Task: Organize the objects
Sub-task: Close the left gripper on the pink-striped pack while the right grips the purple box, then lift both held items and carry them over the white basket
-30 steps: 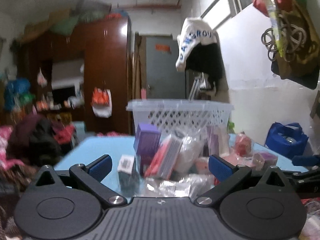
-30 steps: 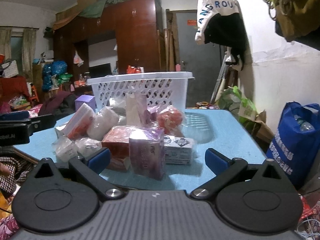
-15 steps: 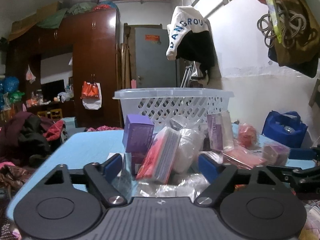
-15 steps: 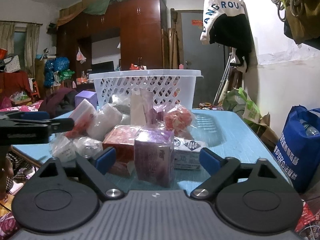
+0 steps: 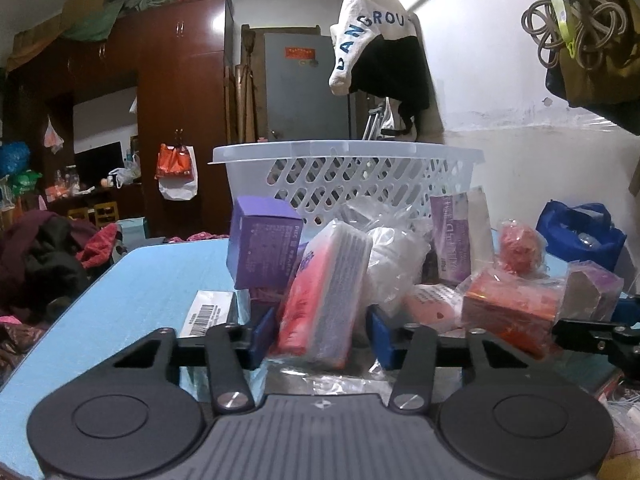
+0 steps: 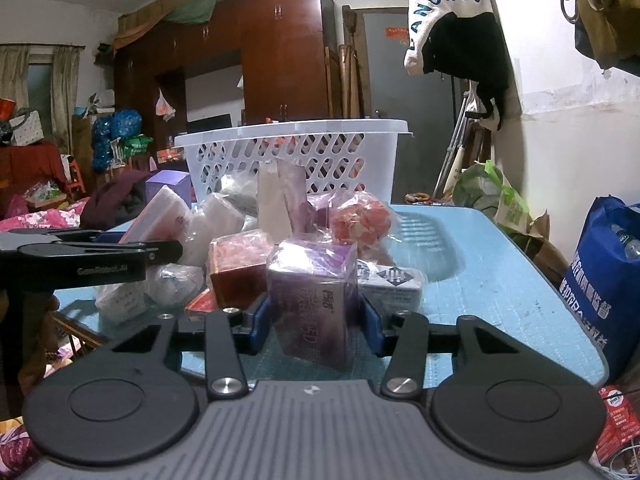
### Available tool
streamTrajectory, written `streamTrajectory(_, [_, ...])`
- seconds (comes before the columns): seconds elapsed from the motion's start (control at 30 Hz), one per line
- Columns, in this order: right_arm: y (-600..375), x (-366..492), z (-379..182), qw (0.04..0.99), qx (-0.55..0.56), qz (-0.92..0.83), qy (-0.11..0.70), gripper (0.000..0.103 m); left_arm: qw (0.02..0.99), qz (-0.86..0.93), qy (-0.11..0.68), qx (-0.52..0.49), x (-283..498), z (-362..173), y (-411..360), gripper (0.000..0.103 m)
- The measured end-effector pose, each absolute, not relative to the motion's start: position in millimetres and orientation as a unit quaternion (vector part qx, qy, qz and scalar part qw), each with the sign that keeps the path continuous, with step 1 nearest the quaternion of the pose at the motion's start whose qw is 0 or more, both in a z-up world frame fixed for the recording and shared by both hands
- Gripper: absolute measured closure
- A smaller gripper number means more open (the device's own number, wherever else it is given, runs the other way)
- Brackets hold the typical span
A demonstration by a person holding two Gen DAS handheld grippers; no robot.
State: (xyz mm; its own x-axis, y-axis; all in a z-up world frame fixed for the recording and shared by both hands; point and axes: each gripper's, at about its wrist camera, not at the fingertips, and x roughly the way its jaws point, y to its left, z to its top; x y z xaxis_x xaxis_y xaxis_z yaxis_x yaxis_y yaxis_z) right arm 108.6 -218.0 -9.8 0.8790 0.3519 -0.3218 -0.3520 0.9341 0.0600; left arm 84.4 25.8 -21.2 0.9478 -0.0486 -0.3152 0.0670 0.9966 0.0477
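I see the white laundry basket [image 5: 344, 168] at the blue table's [image 5: 132, 300] far edge, behind the heap. My left gripper [image 5: 320, 330] brackets the pink tissue pack [image 5: 320, 292]; my right gripper [image 6: 314, 326] clasps the purple box [image 6: 316, 292]. The film wrap could slip, toppling neighbours.

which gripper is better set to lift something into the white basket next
Right, probably. The right gripper brackets the upright purple box squarely, standing free. The left gripper straddles a leaning red-and-white pack wedged in the pile.
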Motion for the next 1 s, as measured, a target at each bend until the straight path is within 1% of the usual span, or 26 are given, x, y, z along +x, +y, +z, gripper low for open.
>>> streamTrajectory(0.03, [-218.3, 107.9, -10.1, 0.970, 0.001, 0.181, 0.165, 0.053, 0.986, -0.026, 0.159, 0.031, 84.1, -21.2, 26.2, 0.061])
streamTrajectory(0.3, [-219.9, 100.8, -3.9, 0.974, -0.001, 0.174, 0.147, 0.053, 0.988, -0.030, 0.147, 0.023, 79.8, -18.8, 31.9, 0.068])
streamTrajectory(0.6, [-223.3, 104.0, 3.1, 0.975, -0.001, 0.171, 0.140, 0.053, 0.992, -0.031, 0.118, 0.018, 72.4, -12.5, 33.5, 0.069])
streamTrajectory(0.83, [-227.1, 117.0, 28.3, 0.976, 0.005, 0.177, 0.127, 0.053, 0.994, -0.033, 0.105, 0.011, 73.3, 2.2, 36.9, 0.069])
streamTrajectory(1.0, [-227.9, 142.6, 48.7, 0.973, 0.013, 0.189, 0.134, 0.053, 0.994, -0.047, 0.102, -0.007, 85.9, 24.4, 43.3, 0.069])
